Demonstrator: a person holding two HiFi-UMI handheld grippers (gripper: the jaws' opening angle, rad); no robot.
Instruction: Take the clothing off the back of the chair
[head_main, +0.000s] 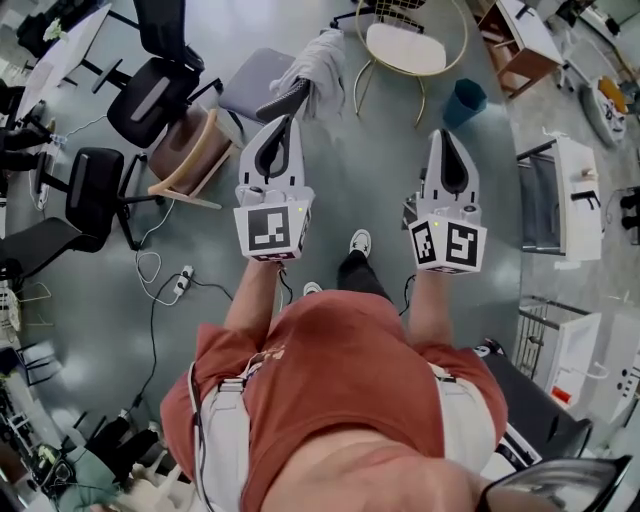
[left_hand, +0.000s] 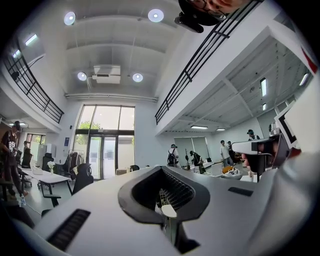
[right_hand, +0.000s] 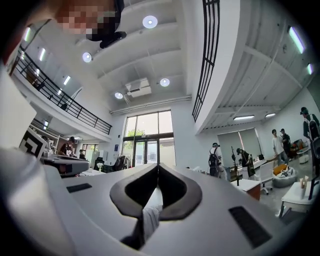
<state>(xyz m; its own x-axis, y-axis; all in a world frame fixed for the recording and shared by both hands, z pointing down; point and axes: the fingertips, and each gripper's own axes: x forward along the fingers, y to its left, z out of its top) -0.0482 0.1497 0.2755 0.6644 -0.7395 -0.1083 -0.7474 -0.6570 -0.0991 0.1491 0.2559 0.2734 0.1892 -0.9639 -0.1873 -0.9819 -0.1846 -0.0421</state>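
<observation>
In the head view a pale grey garment hangs over the dark back of a grey-seated chair on the floor ahead. My left gripper is held out level with its tips just short of the chair back, jaws together and empty. My right gripper is level too, well to the right of the chair, also shut on nothing. The left gripper view shows its closed jaws against the hall. Through the hole behind the right gripper's shut tips, a strip of pale cloth shows in the distance.
Black office chairs and a brown chair stand to the left. A gold wire-frame chair and a teal bin lie beyond. A power strip with cables is on the floor, and white cabinets stand at the right.
</observation>
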